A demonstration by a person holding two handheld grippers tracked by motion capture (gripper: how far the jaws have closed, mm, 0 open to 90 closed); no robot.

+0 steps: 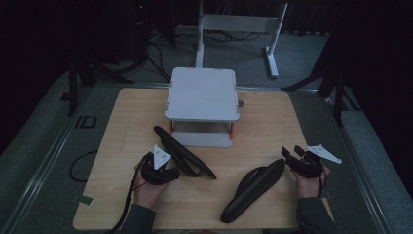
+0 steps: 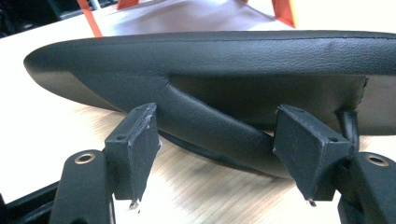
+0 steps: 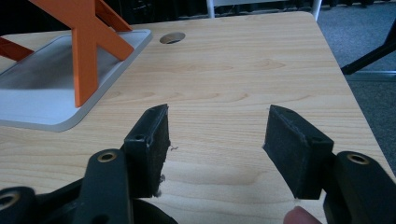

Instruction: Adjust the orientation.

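Two black slippers lie on the wooden table [image 1: 131, 122]. The left slipper [image 1: 185, 156] stretches diagonally in front of the stand, and my left gripper [image 1: 174, 165] is right at its near side. In the left gripper view its sole [image 2: 210, 51] lies on edge across the frame, and its strap [image 2: 215, 126] runs slantwise between the spread jaws of my left gripper [image 2: 217, 140]; the pads do not clamp it. The right slipper [image 1: 253, 187] lies at the front right. My right gripper [image 1: 291, 152] is just to its right, open, with bare wood between the jaws of my right gripper [image 3: 217, 135].
A white two-level stand [image 1: 202, 92] with orange struts [image 3: 86, 42] sits at the table's back middle, its lower plate [image 3: 42, 88] flat on the wood. A round cable hole [image 3: 172, 38] is beside it. Black cables trail off the left edge.
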